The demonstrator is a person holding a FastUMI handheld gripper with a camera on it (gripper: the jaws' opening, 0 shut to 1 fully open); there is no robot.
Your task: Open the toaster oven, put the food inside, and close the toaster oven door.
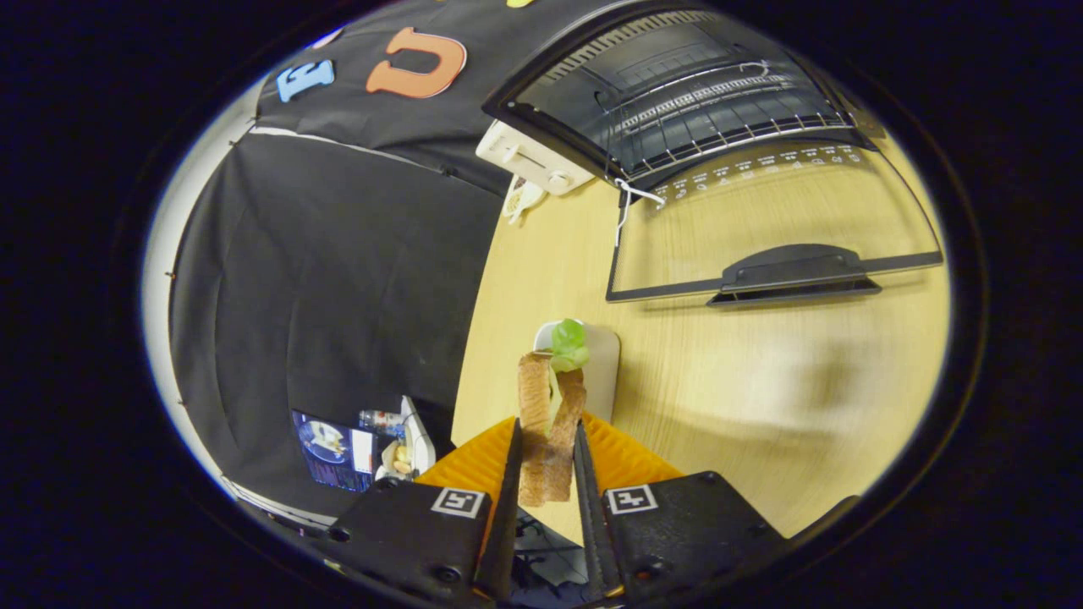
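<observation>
My gripper (546,452) is shut on a sandwich (548,414): two brown bread slices with green lettuce sticking out at the far end, held upright between the fingers and lifted above the wooden table (719,397). Just beyond the lettuce lies a small pale board (602,372) on the table. Farther ahead stands the black toaster oven (677,93). Its glass door (761,228) lies folded down flat toward me, the black handle (791,275) at its near edge. The wire rack (719,127) inside the cavity shows.
A white appliance (529,156) with a knob sits left of the oven, by the table's back corner. The table's left edge runs along the black cloth wall (321,279). Below the edge lie a magazine and small items (355,444) on the floor.
</observation>
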